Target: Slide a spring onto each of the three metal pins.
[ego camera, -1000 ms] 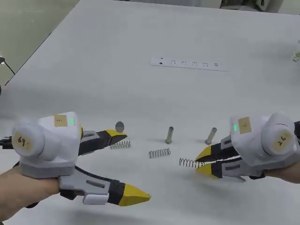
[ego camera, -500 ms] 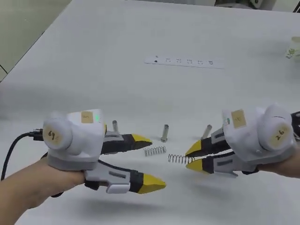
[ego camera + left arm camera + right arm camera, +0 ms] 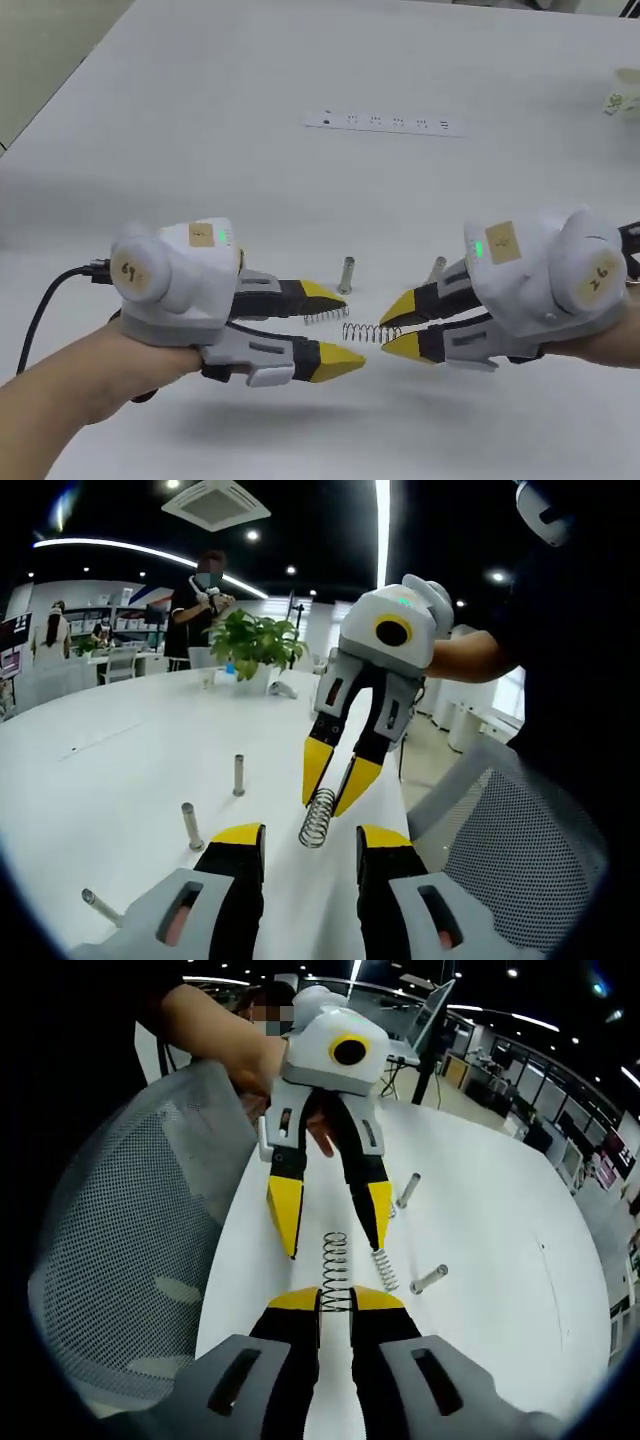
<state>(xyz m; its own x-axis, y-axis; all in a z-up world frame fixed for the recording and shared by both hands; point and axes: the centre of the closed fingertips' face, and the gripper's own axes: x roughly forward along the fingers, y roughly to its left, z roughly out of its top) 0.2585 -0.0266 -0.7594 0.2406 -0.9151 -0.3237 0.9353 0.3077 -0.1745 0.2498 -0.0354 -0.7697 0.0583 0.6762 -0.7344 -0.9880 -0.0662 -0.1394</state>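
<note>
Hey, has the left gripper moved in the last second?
Yes. The left gripper shifted right: its tips sat well left of the middle pin, now just below it, near the right gripper.

1. A big white table (image 3: 200, 150) is sitting under everything.
2. A long white power strip (image 3: 384, 122) is lying flat on the table, far back.
3. A green leafy plant (image 3: 255, 640) is sitting at the far end of the table.
4. A person (image 3: 195, 620) in dark clothes is standing behind the plant.
5. A grey mesh chair (image 3: 120, 1240) is standing just beside the table.
6. Ceiling lights (image 3: 382, 525) are shining above.
</note>
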